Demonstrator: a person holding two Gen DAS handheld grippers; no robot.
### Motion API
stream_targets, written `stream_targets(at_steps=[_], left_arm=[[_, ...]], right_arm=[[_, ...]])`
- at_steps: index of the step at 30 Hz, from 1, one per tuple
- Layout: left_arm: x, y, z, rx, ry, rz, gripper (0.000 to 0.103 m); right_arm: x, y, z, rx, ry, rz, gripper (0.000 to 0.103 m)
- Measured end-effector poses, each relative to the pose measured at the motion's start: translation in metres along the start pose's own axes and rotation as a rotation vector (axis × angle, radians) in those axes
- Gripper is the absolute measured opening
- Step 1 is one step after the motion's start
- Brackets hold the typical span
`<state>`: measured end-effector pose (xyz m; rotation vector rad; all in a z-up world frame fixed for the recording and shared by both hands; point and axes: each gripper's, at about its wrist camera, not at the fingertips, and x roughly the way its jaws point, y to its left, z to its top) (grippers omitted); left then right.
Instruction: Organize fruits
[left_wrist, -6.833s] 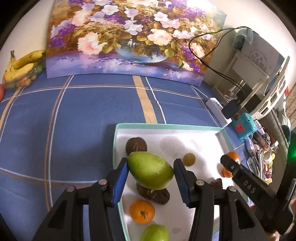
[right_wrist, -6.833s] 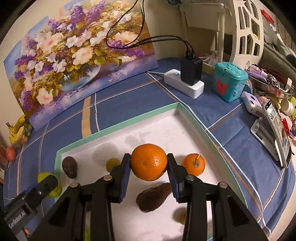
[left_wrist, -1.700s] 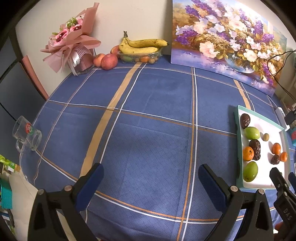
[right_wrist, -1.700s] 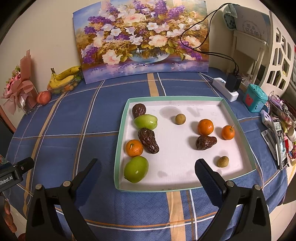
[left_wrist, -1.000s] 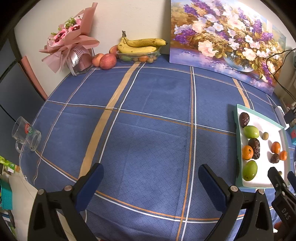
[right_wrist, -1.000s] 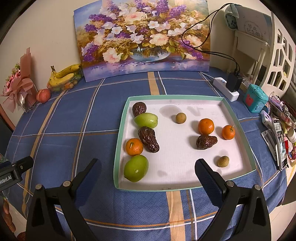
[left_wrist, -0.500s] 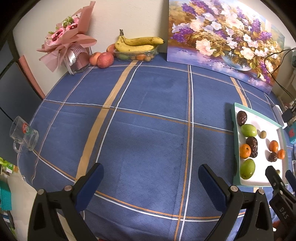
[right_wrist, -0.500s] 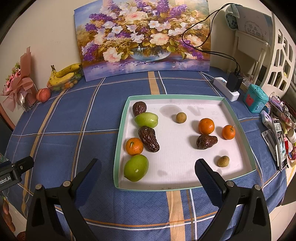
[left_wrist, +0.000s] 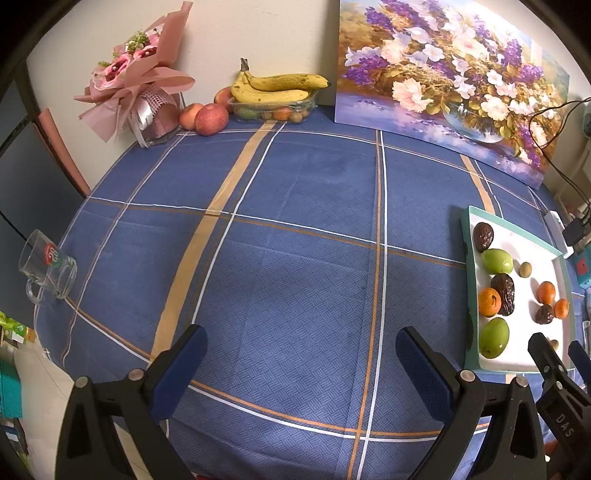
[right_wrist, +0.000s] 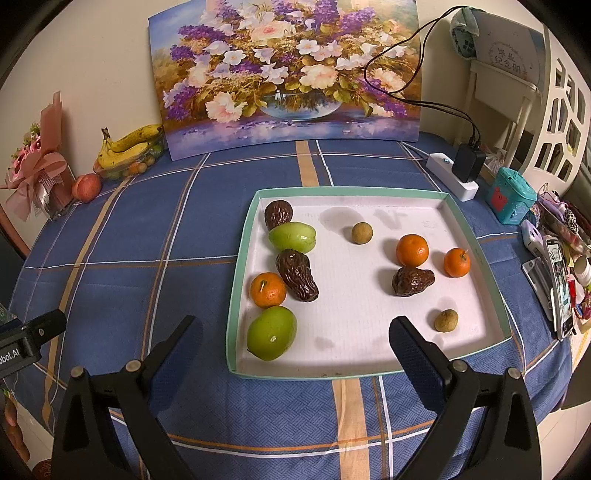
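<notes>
A white tray with a teal rim (right_wrist: 236, 295) lies on the blue tablecloth and holds several fruits: two green fruits (right_wrist: 272, 333), three oranges (right_wrist: 412, 250), three dark wrinkled fruits (right_wrist: 297, 275) and two small brown ones (right_wrist: 446, 320). The tray also shows at the right of the left wrist view (left_wrist: 468, 280). My right gripper (right_wrist: 291, 341) is open and empty, held back from the tray's near edge. My left gripper (left_wrist: 301, 350) is open and empty over bare cloth, left of the tray.
Bananas on a clear box (left_wrist: 275, 98), apples (left_wrist: 211, 119) and a pink bouquet (left_wrist: 138, 85) stand at the far edge by a flower painting (right_wrist: 288, 77). A glass mug (left_wrist: 46, 266) lies at the left edge. A power strip (right_wrist: 452, 177) and clutter sit right.
Both grippers have let go of their fruit and pulled back from the tray, jaws now wide open. Over the last second the left view has drifted slightly; the right is nearly still.
</notes>
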<state>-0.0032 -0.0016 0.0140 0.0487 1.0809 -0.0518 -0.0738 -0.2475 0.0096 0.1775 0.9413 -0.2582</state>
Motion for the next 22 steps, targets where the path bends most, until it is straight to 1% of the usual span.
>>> stream_targets(at_steps=[22], left_arm=[[-0.0021, 0.0025, 0.0000, 0.004, -0.008, 0.003, 0.103]], right_arm=[[0.0011, -0.0029, 0.0003, -0.004, 0.007, 0.003, 0.101]])
